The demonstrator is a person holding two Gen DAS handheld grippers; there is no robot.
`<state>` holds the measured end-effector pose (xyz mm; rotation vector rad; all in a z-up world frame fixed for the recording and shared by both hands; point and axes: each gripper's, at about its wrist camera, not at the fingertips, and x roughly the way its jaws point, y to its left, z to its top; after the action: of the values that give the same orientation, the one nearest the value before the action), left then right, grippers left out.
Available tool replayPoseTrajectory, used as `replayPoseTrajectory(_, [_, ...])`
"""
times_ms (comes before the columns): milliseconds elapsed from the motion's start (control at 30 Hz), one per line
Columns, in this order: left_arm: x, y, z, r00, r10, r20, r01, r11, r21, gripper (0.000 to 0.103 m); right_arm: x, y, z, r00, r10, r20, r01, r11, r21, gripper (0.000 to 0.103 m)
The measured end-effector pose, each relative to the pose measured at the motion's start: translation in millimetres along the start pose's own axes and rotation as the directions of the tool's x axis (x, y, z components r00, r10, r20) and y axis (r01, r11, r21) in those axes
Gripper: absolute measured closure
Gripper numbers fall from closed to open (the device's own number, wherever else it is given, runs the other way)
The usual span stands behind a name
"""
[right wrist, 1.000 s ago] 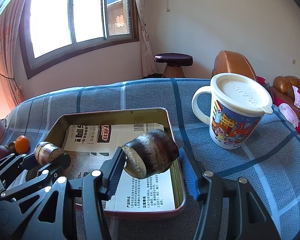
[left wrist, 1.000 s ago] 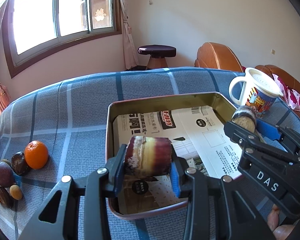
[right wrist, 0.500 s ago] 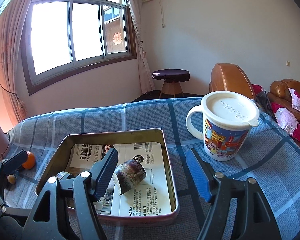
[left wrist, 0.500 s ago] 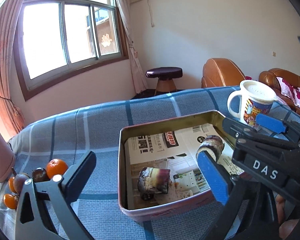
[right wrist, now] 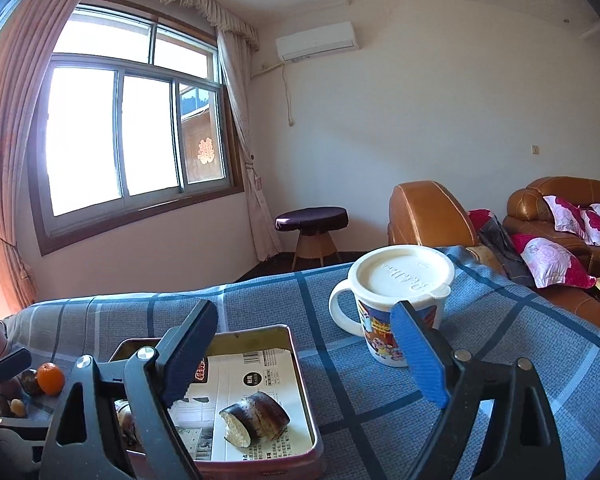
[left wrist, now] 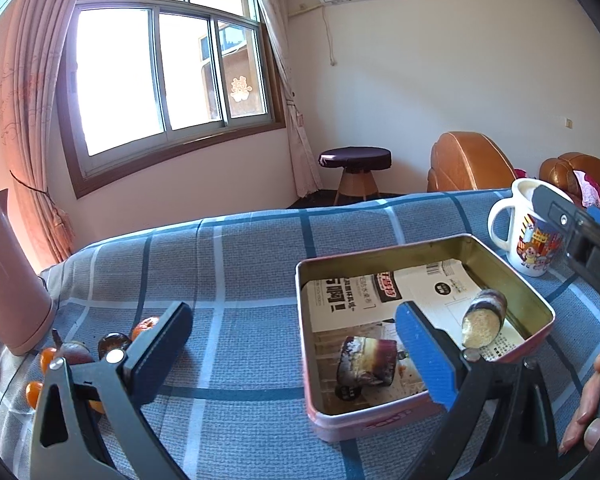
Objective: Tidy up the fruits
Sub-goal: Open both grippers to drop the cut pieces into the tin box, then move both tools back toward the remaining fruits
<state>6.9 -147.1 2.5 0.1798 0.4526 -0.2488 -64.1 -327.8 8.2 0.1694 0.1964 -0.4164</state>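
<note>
Release step: both purple sugarcane pieces [left wrist: 366, 362] [right wrist: 256, 418] lie in rectangular metal tin [left wrist: 380, 416]; left hand-held gripper [left wrist: 296, 344] apart, right hand-held gripper [right wrist: 304, 356] opening, both empty; next, lower-left fruit pile [left wrist: 72, 354].

Strong daylight pours in through the window [left wrist: 168, 80], whose panes are blown out to white in both views. It warms the curtain [left wrist: 24, 92] to pink-orange. The checked cloth [left wrist: 236, 264] is evenly lit, with soft shadows under the tin [left wrist: 380, 420]. Focus is sharp throughout; fisheye bending curves walls and frames, and dark vignetting fills the corners
</note>
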Motion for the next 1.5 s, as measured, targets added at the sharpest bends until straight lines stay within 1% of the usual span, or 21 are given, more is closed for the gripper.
replayPoseTrajectory(100, [0.7,8.5,-1.8,1.0,0.011,-0.007,-0.011,1.0,-0.023,0.0,-0.6,3.0,-0.5,1.0,-0.021,-0.015,0.02,1.0,-0.014,0.014])
replayPoseTrajectory(167, [-0.8,14.3,-2.6,1.0,0.026,0.0,-0.026,0.999,-0.035,0.0,-4.1,7.5,-1.1,0.999,-0.038,-0.009,0.037,0.999,-0.032,0.014])
replayPoseTrajectory(300, [-6.3,20.3,-5.4,0.998,0.057,0.02,-0.057,0.998,-0.028,0.0,-10.9,11.4,-0.6,0.999,-0.036,0.007,0.036,0.999,-0.04,0.014])
replayPoseTrajectory(433, [-10.1,27.5,-8.1,0.998,0.055,0.02,-0.054,0.998,-0.035,0.0,-17.5,15.6,-1.7,0.999,-0.037,0.004,0.038,0.999,-0.034,0.014])
replayPoseTrajectory(633, [-14.8,41.1,-11.3,0.998,0.06,0.024,-0.058,0.996,-0.073,0.0,-28.5,19.2,-3.2,0.999,-0.041,0.0,0.041,0.999,-0.013,0.014])
replayPoseTrajectory(767, [-15.4,45.6,-12.9,0.998,0.058,0.018,-0.056,0.995,-0.078,0.0,-35.7,24.9,-5.1,0.998,-0.056,0.003,0.056,0.998,-0.013,0.014])
replayPoseTrajectory(900, [-18.5,51.3,-15.6,0.999,0.051,0.019,-0.049,0.996,-0.078,0.0,-42.1,30.8,-7.3,0.999,-0.051,0.008,0.051,0.999,-0.017,0.014])
replayPoseTrajectory(1167, [-22.7,68.8,-20.9,0.999,0.051,0.013,-0.05,0.993,-0.104,0.0,-50.7,49.0,-9.3,0.999,-0.049,0.007,0.049,0.998,-0.05,0.014])
replayPoseTrajectory(1367, [-25.6,84.8,-25.8,0.999,0.052,0.01,-0.051,0.992,-0.114,0.0,-47.2,66.6,-13.3,0.998,-0.058,-0.037,0.055,0.996,-0.072,0.014])
replayPoseTrajectory(1500, [-26.7,99.5,-28.4,0.998,0.063,0.007,-0.062,0.992,-0.114,0.0,-49.4,85.5,-16.9,0.997,-0.068,-0.041,0.063,0.992,-0.107,0.014])
